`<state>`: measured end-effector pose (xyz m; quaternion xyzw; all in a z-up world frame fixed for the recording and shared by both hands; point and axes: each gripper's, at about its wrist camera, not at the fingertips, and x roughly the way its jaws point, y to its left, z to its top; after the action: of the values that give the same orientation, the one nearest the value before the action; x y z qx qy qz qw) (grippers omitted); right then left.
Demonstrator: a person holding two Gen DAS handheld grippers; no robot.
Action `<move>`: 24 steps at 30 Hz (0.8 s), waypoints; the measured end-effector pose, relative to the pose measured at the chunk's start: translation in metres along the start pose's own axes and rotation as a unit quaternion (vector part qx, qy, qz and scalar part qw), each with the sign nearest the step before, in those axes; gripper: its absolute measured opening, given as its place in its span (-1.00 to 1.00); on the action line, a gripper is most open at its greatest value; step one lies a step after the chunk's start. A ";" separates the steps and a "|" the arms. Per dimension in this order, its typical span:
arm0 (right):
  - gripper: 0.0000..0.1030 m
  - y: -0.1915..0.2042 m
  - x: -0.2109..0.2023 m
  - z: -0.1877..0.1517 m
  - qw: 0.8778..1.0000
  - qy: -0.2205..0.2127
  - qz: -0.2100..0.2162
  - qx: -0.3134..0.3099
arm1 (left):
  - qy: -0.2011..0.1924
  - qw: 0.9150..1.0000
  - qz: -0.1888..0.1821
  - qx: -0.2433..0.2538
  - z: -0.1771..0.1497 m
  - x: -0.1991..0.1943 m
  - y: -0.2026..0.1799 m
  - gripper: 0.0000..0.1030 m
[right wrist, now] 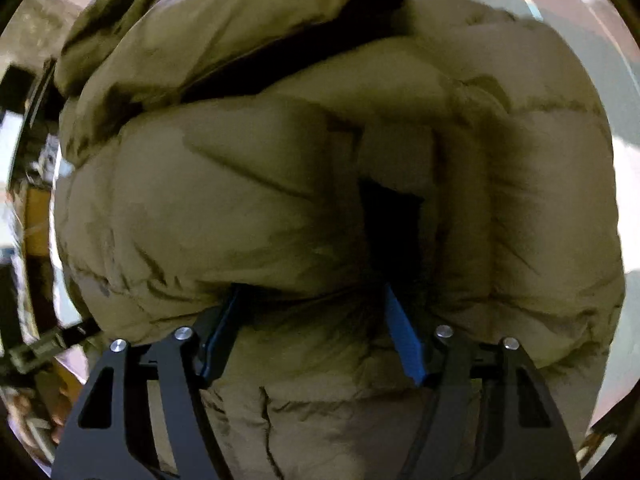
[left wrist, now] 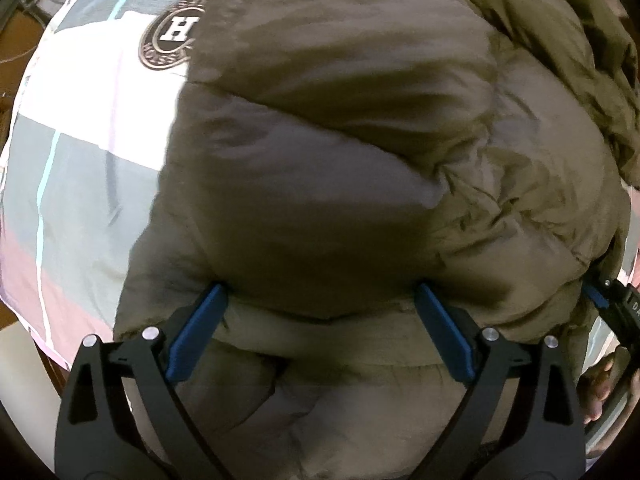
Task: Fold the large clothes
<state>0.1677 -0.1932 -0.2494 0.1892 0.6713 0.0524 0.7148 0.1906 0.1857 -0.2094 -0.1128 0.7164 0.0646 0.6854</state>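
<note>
Left wrist view, from the left: a bedsheet with grey, white and pink blocks, a thin teal stripe and a round brown emblem bearing a white letter H lies under an olive-brown puffer jacket, which fills the centre and right of the view. The left gripper points down onto the jacket, its blue fingers spread wide with a padded bulge swelling between the tips; whether the pads press it cannot be told. At the far right edge, part of the other gripper and some fingers of a person's hand appear. Right wrist view: the same jacket fills the frame, its quilted folds bunched. The right gripper stands half-spread, tips sunk into a fold.
</note>
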 end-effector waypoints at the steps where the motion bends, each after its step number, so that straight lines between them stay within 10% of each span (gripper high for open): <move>1: 0.20 -0.007 -0.002 0.002 1.000 0.001 0.007 0.016 | -0.014 1.000 0.000 -0.012 0.001 -0.008 0.006 0.88; 6: 0.40 -0.036 -0.036 0.012 0.991 -0.076 -0.081 0.073 | -0.110 0.993 -0.015 -0.032 0.002 -0.054 0.015 0.88; 11: 0.40 -0.014 -0.065 0.013 0.988 -0.145 -0.033 0.035 | -0.112 0.993 -0.026 0.006 0.018 -0.066 -0.027 0.88; 24: 0.41 0.062 0.006 0.015 0.997 -0.042 -0.040 -0.057 | -0.045 0.998 0.018 0.038 0.038 -0.002 -0.095 0.93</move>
<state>0.1943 -0.1369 -0.2336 0.1233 0.6436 0.0541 0.7534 0.2516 0.1033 -0.2038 -0.0711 0.6889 0.0543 0.7193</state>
